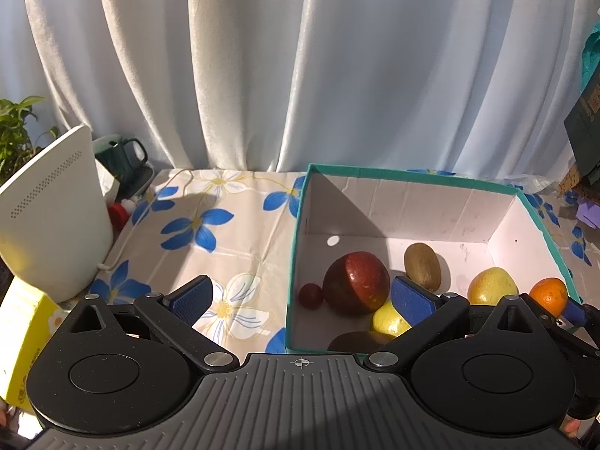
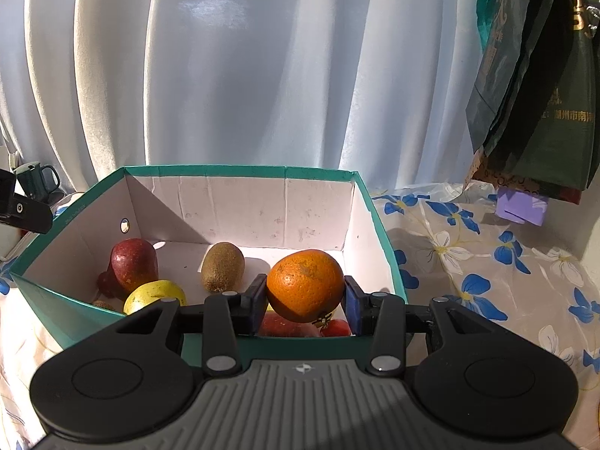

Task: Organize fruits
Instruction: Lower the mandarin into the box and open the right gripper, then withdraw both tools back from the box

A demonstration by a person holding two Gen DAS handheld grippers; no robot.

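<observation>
Right gripper (image 2: 305, 305) clamps an orange (image 2: 305, 285) between its blue pads, held above the near edge of the teal box (image 2: 240, 172). Left gripper (image 1: 300, 300) spread wide, nothing between its fingers, straddling the box's left wall. Inside the box: red apple (image 1: 356, 283), kiwi (image 1: 423, 265), yellow fruit (image 1: 493, 285).

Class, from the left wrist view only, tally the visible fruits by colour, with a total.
Red: 2, big red fruit, small red fruit
Brown: 2, far kiwi, near kiwi
Yellow: 2, left yellow fruit, right yellow fruit
Orange: 1, orange
Total: 7
</observation>
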